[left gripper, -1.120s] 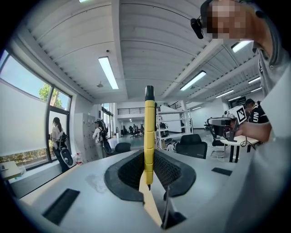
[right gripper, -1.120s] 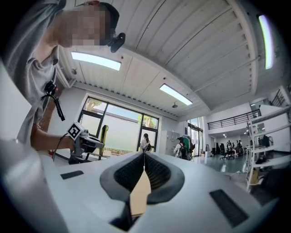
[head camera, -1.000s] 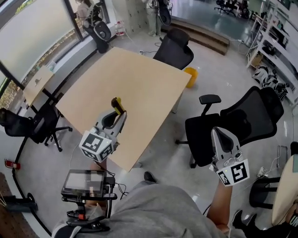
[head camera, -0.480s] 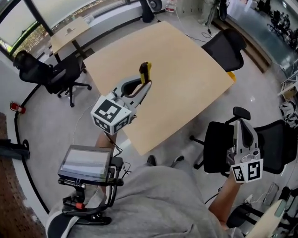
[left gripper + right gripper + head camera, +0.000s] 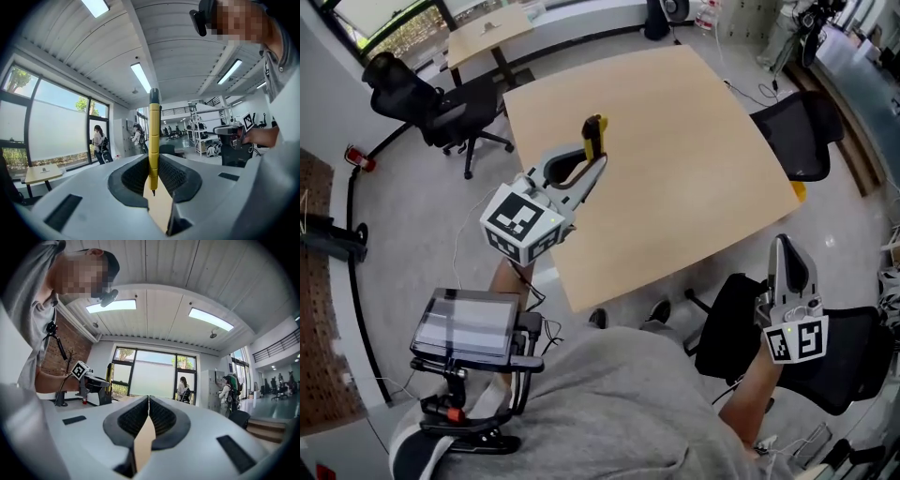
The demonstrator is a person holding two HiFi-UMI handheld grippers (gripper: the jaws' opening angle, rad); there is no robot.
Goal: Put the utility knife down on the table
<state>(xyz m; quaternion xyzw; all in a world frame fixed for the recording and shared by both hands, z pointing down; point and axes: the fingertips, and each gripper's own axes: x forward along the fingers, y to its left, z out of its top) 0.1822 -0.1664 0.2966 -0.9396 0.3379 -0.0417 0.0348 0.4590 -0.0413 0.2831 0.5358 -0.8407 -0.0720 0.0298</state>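
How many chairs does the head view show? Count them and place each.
3. One chair stands off the table's far left corner, one at its right edge, and one beneath the right gripper. Others may be hidden.

Open office (part lab): bare wooden table (image 5: 694,159), black swivel chairs (image 5: 417,89), tall windows (image 5: 154,376), metal shelving racks (image 5: 199,138) beyond.

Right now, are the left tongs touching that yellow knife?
Touching. In the left gripper view the left tongs are clamped on the yellow utility knife, pressing against both its sides.
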